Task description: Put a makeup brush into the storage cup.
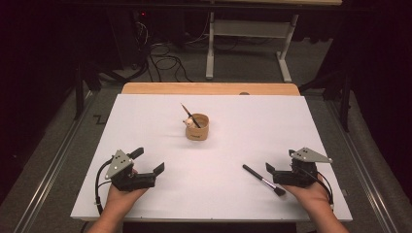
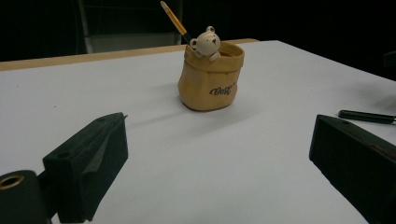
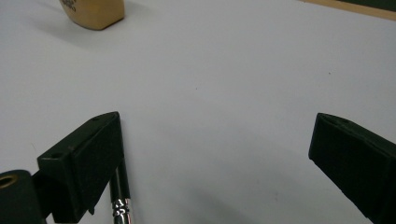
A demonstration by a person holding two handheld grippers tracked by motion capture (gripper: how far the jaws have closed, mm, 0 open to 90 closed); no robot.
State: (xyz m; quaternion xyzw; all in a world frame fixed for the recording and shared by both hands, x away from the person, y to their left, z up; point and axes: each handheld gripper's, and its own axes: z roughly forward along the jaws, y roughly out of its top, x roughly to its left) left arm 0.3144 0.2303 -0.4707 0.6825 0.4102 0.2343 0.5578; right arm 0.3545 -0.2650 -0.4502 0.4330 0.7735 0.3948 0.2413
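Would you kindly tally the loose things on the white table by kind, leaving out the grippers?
Brushes: 2, the black makeup brush lying by the right gripper, and the orange-handled brush standing in the holder.
Bear holders: 1, the tan holder.
Total: 3.

Your matt black plastic left gripper (image 1: 148, 160) and right gripper (image 1: 281, 166) rest on a smooth, matt white table sheet (image 1: 233, 145) edged by pale wood. The tan pot with a bear figure (image 2: 210, 77) looks like smooth, faintly glossy ceramic. The black makeup brush (image 1: 264, 180) has a glossy handle and shiny metal ferrule.
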